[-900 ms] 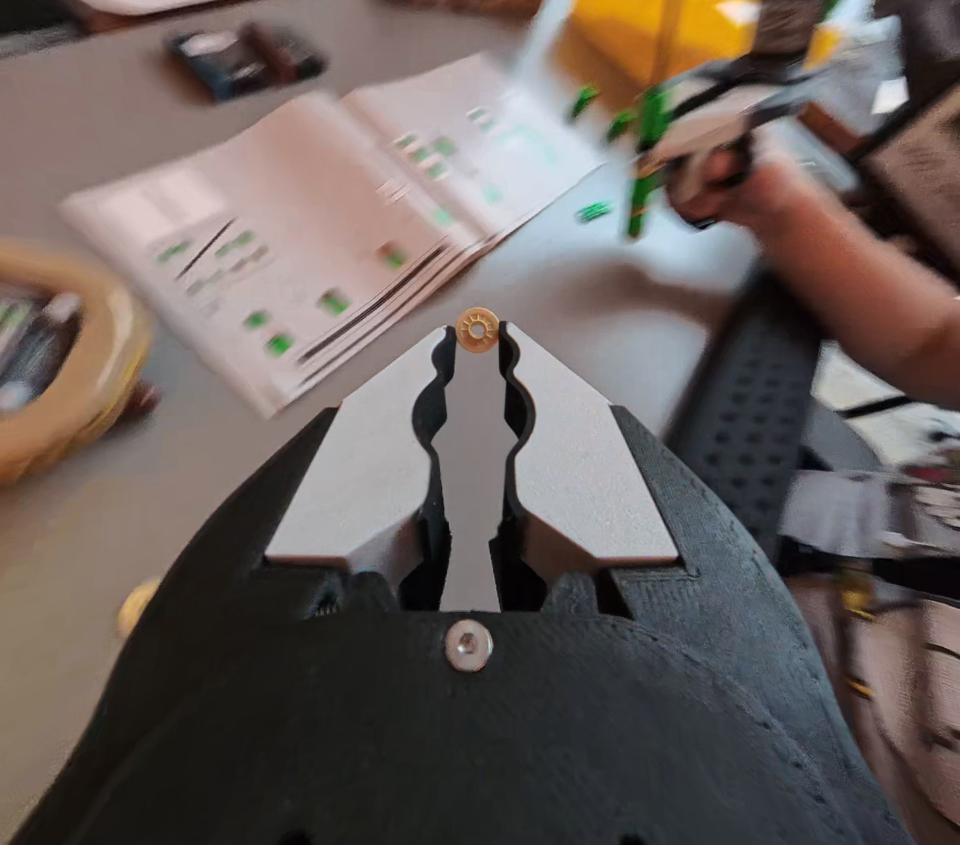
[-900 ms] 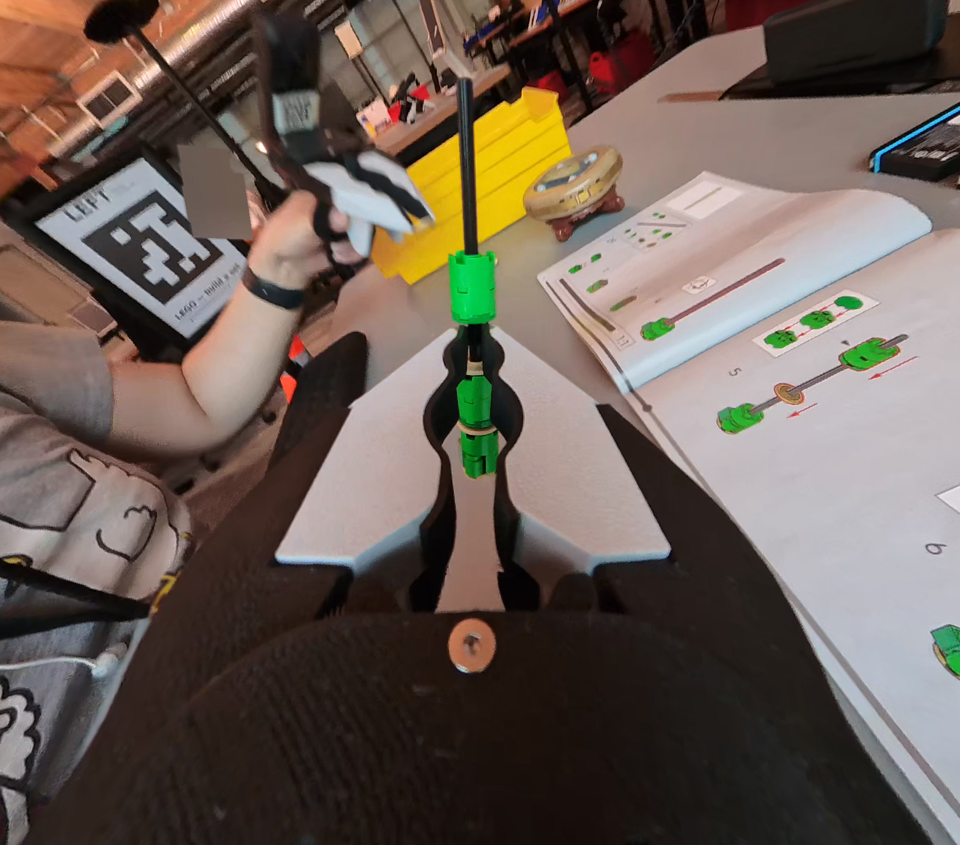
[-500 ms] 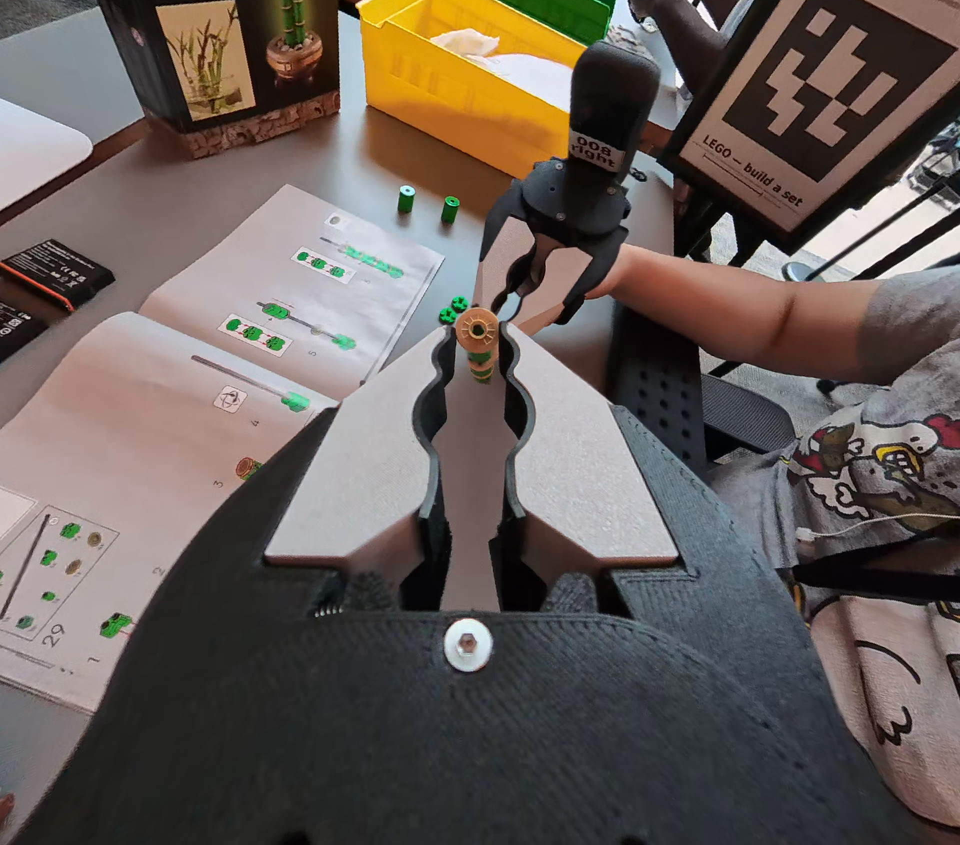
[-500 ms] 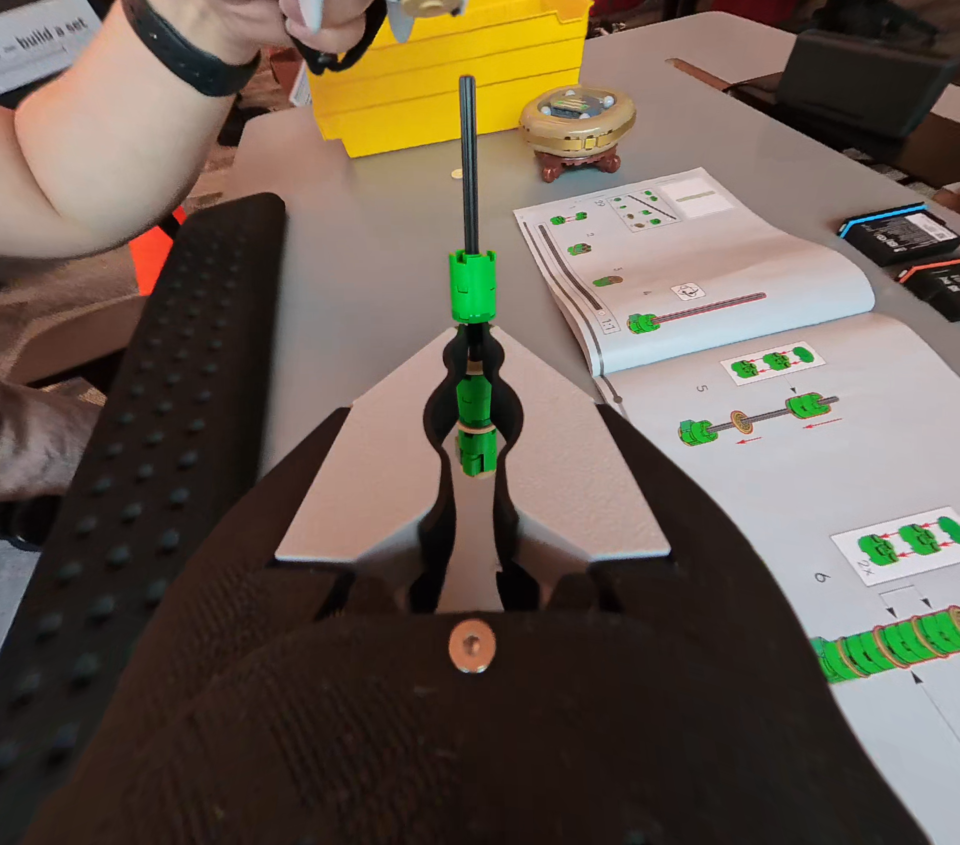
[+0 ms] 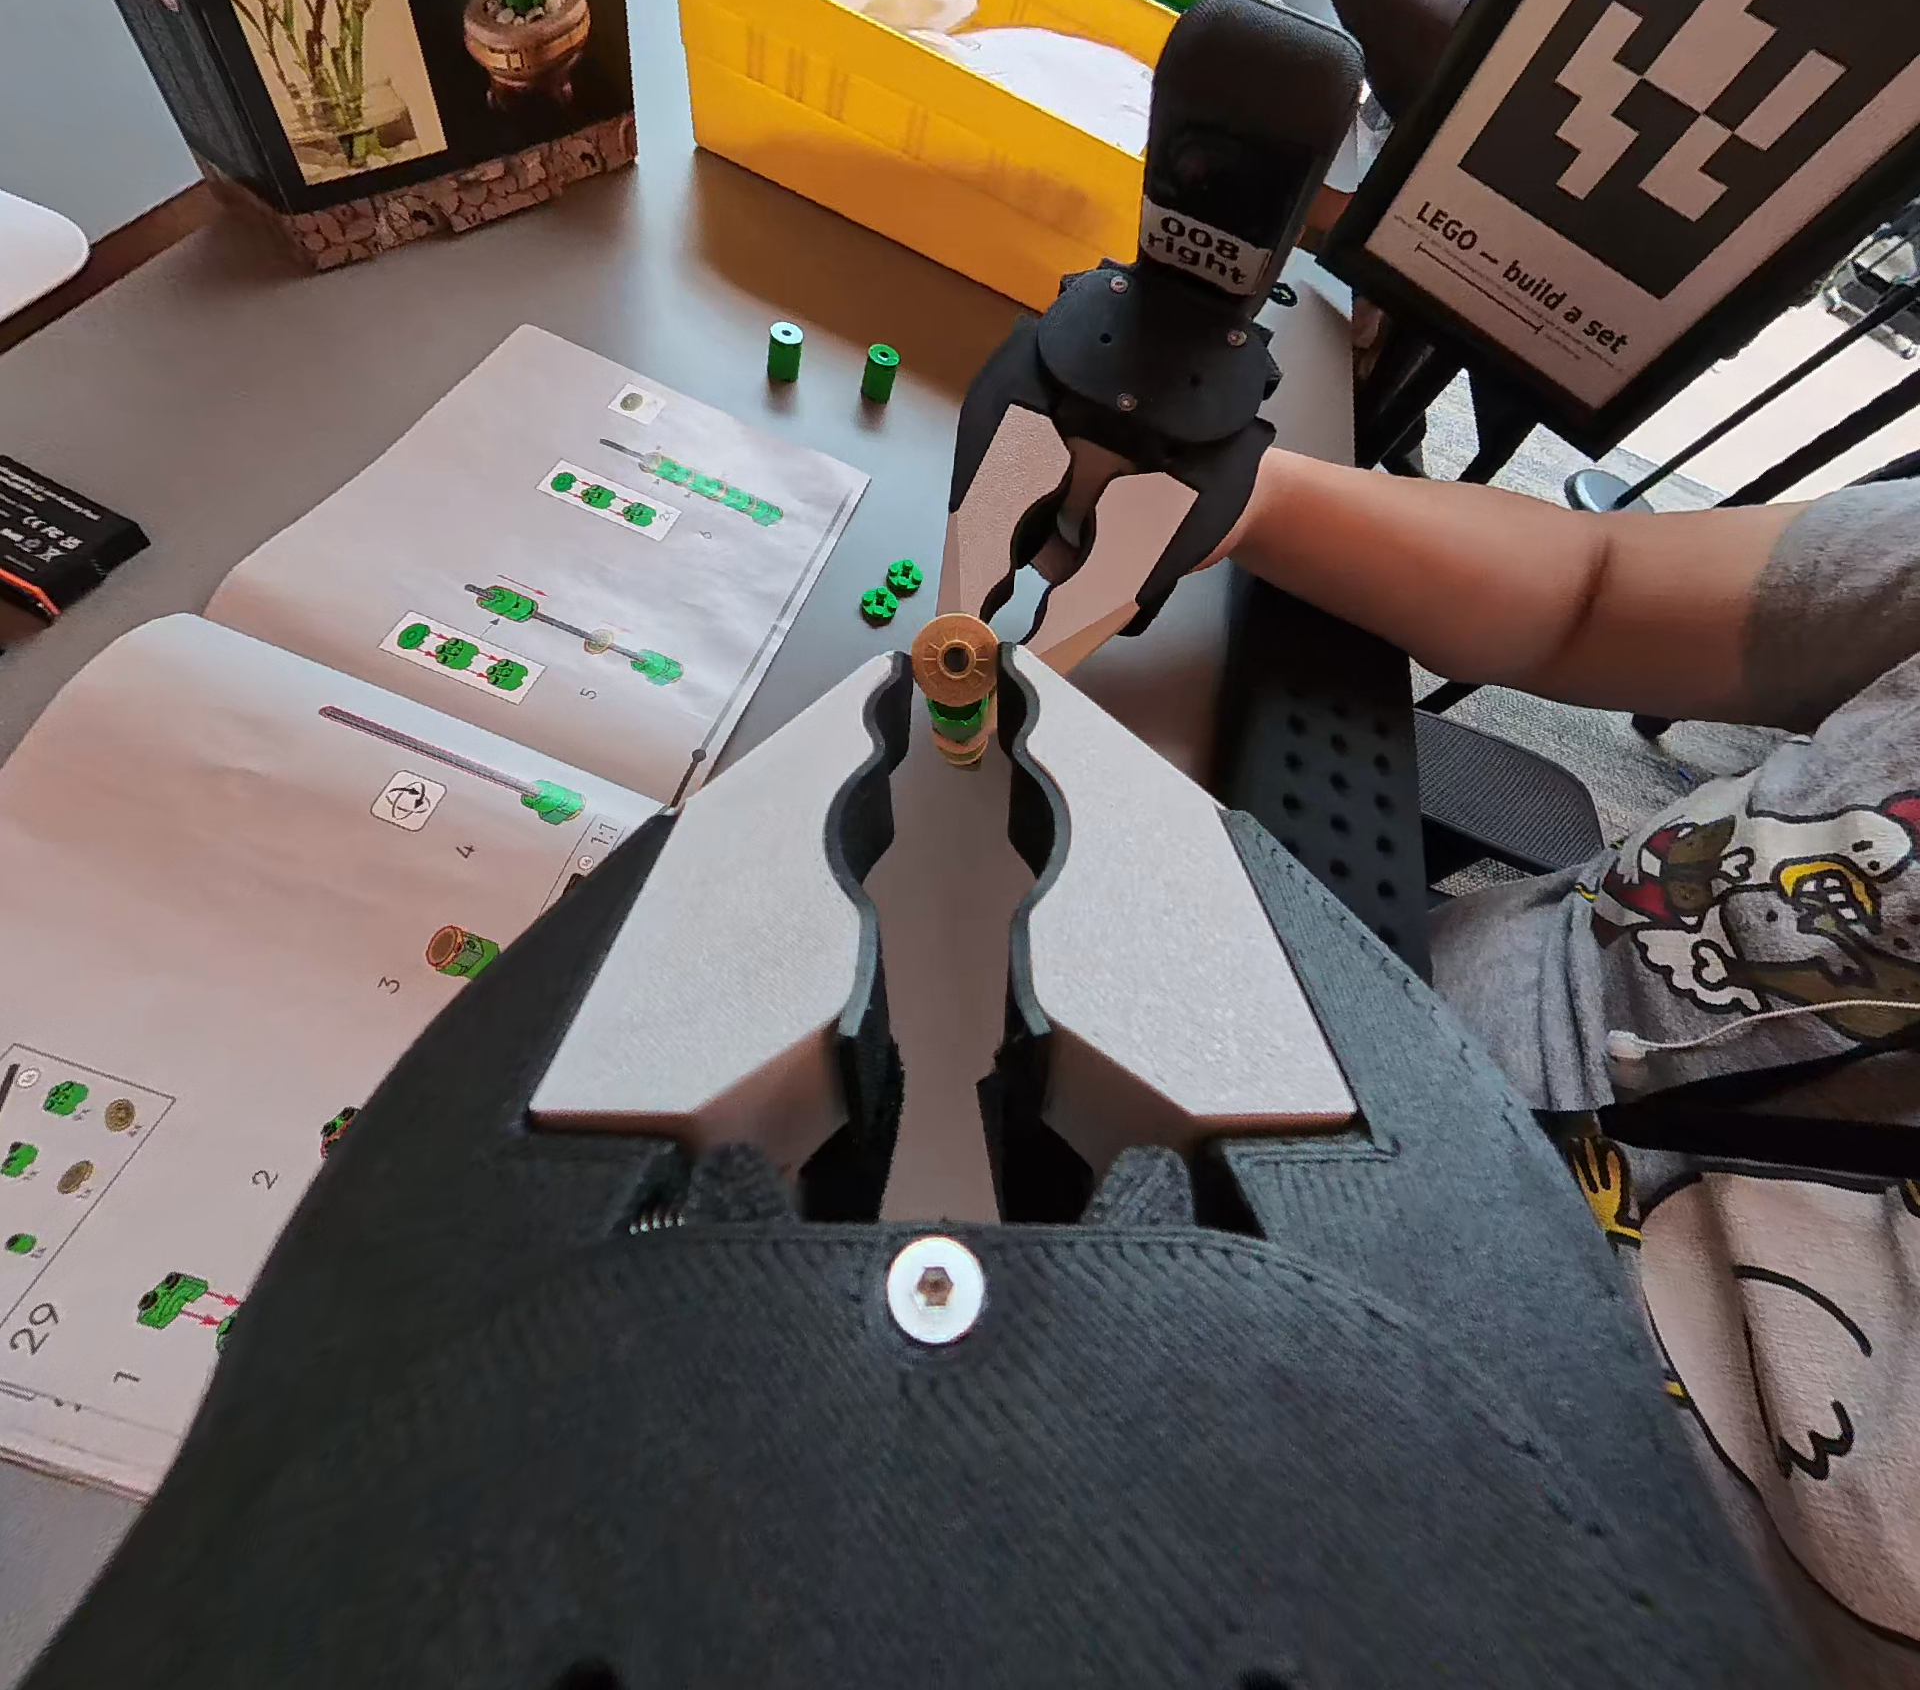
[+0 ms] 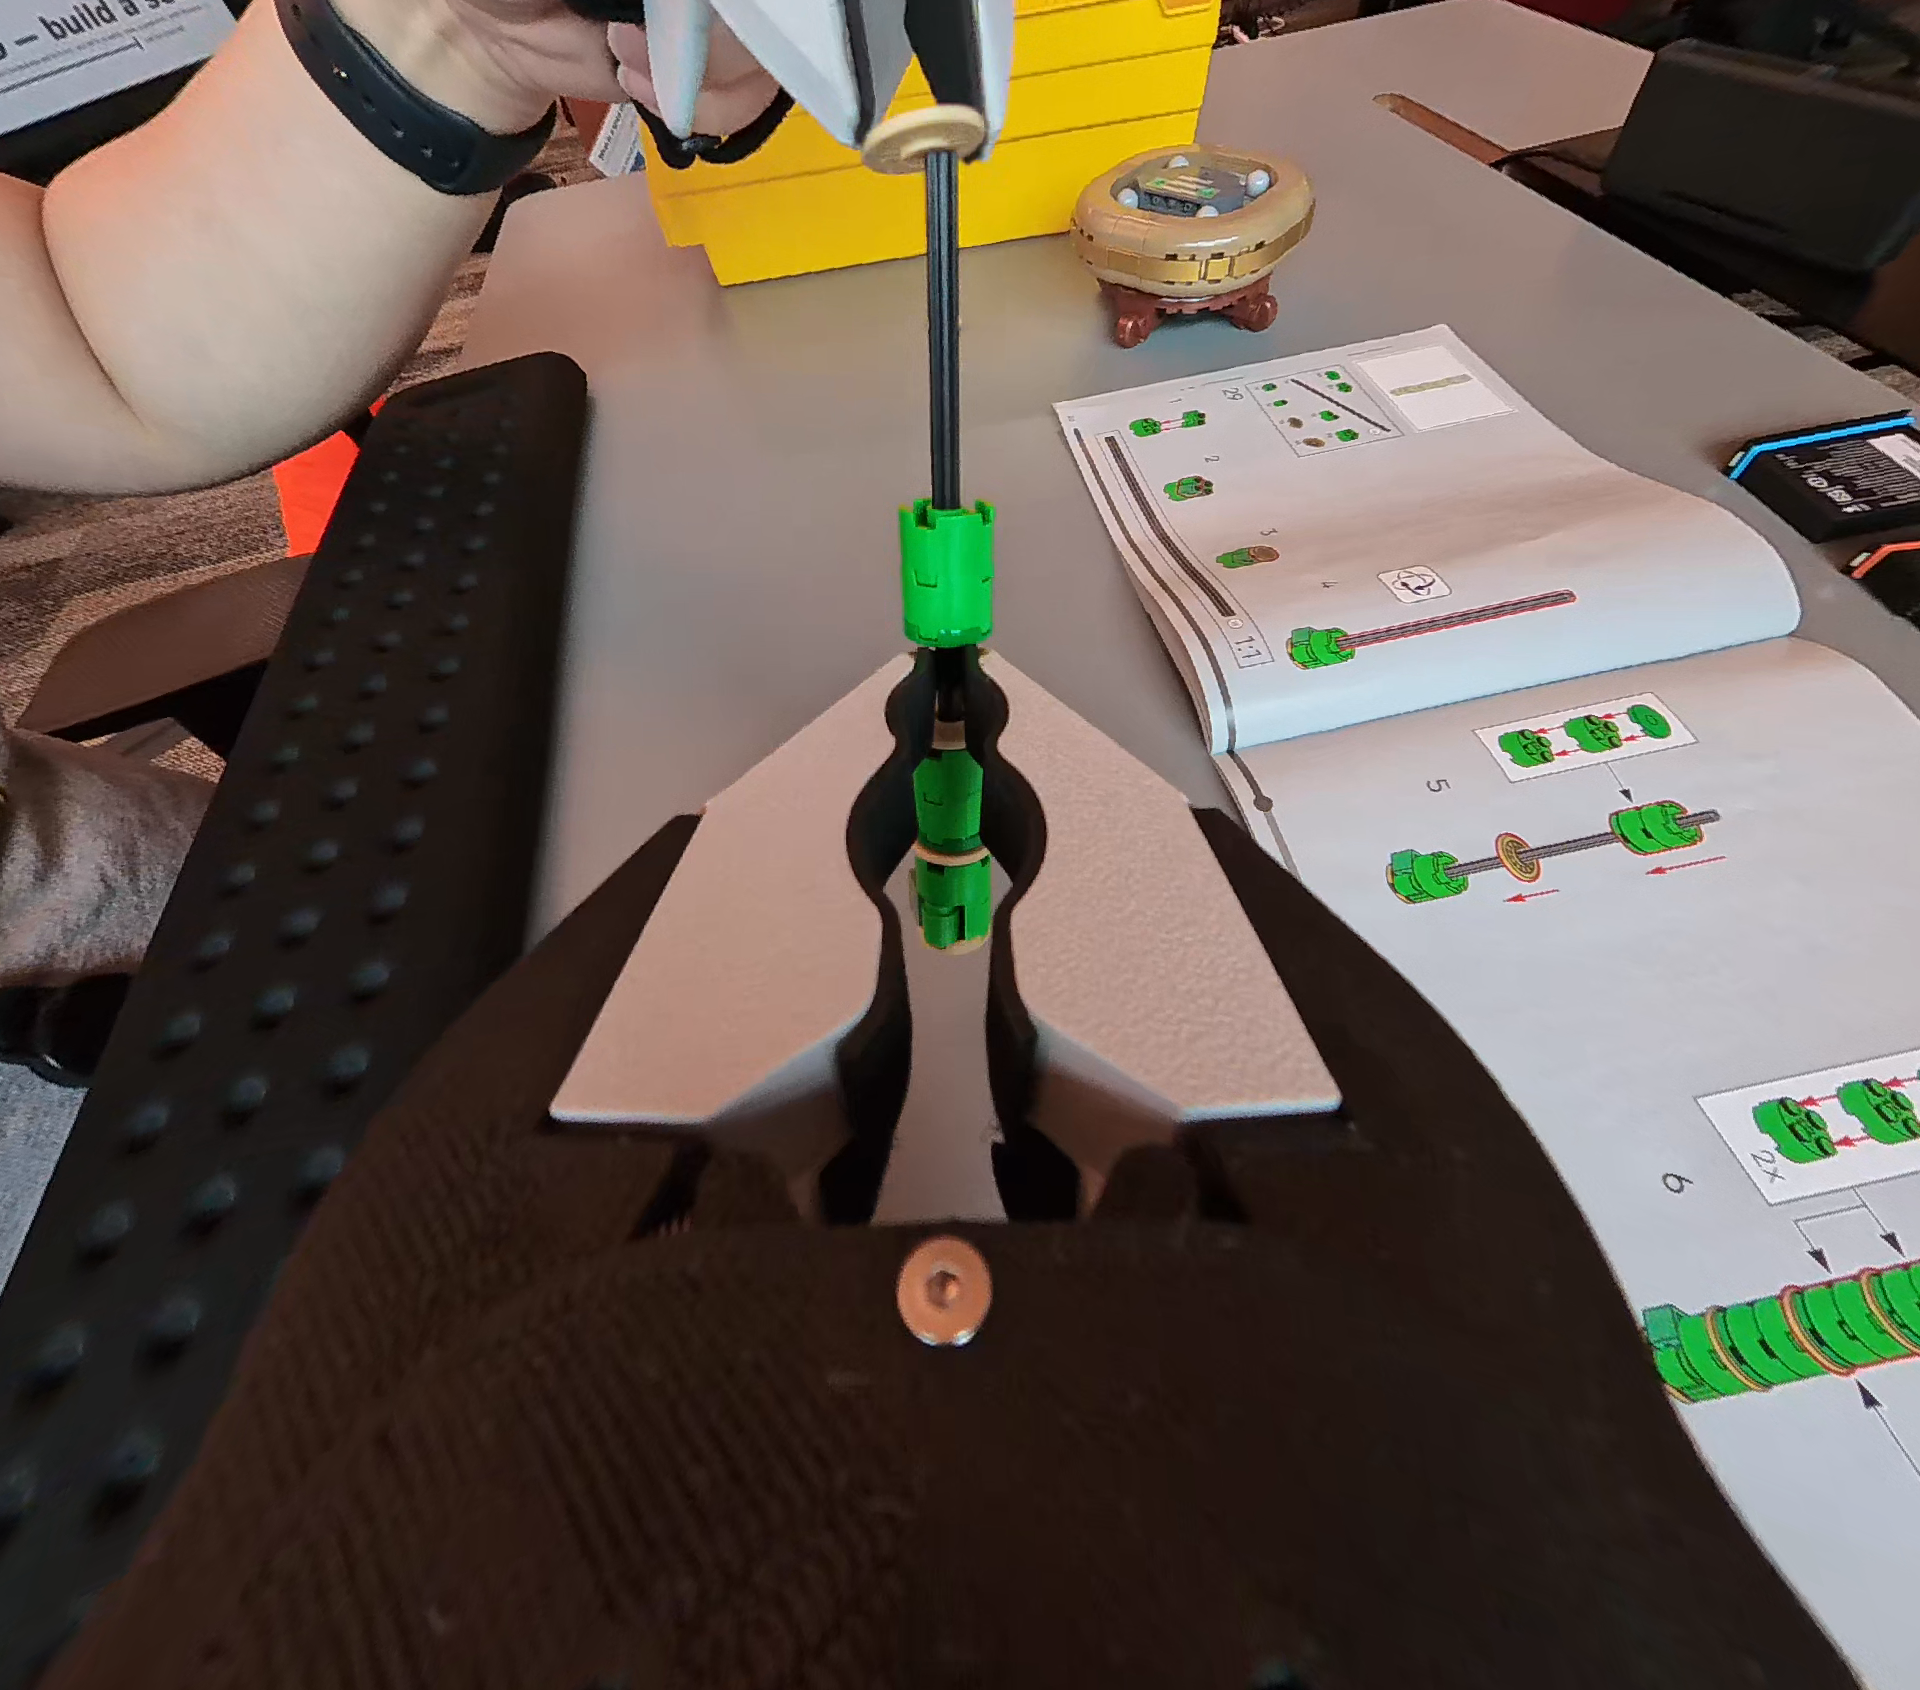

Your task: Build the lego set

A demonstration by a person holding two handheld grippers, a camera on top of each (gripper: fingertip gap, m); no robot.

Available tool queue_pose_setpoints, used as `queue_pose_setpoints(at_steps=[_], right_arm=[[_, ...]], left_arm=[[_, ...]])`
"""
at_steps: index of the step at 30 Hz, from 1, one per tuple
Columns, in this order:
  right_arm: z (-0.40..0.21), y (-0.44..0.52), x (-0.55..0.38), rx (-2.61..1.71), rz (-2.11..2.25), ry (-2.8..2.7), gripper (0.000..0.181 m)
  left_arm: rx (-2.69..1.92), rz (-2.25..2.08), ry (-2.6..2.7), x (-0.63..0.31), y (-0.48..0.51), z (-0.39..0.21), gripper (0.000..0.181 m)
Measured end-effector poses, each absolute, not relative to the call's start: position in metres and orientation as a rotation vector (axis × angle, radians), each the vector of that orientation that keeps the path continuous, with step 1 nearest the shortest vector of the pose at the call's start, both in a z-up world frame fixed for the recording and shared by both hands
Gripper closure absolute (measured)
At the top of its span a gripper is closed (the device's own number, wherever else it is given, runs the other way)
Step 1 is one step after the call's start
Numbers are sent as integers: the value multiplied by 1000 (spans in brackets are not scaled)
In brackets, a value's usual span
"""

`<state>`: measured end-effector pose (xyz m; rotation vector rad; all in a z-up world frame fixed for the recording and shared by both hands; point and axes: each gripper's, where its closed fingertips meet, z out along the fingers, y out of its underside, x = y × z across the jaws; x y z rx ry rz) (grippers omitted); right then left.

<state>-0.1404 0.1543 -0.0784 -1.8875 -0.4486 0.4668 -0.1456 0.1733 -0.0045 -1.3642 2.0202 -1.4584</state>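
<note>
My left gripper (image 5: pixel 954 666) is shut on a tan round disc (image 5: pixel 954 661) with a hole in its centre. In the right wrist view the disc (image 6: pixel 925 136) sits at the top tip of an upright black rod (image 6: pixel 943 331). My right gripper (image 6: pixel 948 676) is shut on the rod's lower part. A green sleeve (image 6: pixel 945 570) sits just above its fingertips, and green and tan pieces (image 6: pixel 948 809) sit between its fingers. In the left wrist view the right gripper (image 5: pixel 1013 617) is just beyond my fingertips, with the stacked green pieces (image 5: pixel 961 721) showing under the disc.
Two green cylinders (image 5: pixel 784 352) and two green round plates (image 5: pixel 904 575) lie on the table beside the open instruction booklet (image 5: pixel 416 705). A yellow bin (image 5: pixel 904 113), the set's box (image 5: pixel 343 9), a tan pot base (image 6: pixel 1193 227) and a black chair back (image 6: pixel 291 809) stand around. The tips of one gripper are about 8 centimeters away from the tips of the other. The tan pot base (image 6: pixel 1193 227) sits 25 centimeters or so from the ends of my left fingers.
My left gripper swung from over the booklet to the right gripper and lowered the tan disc onto the rod's tip. The right gripper kept its hold on the rod.
</note>
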Motion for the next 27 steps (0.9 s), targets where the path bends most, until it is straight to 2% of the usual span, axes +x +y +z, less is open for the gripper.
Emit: queue_pose_setpoints(at_steps=[16,27], right_arm=[[-84,155,-141,-1911,421,-481,178],[-95,156,-136,-1970,236,-562,178]], left_arm=[[-1383,-1452,2058,-146,172,-11,172],[-1452,-1269,2216,-155,178,-29,171]])
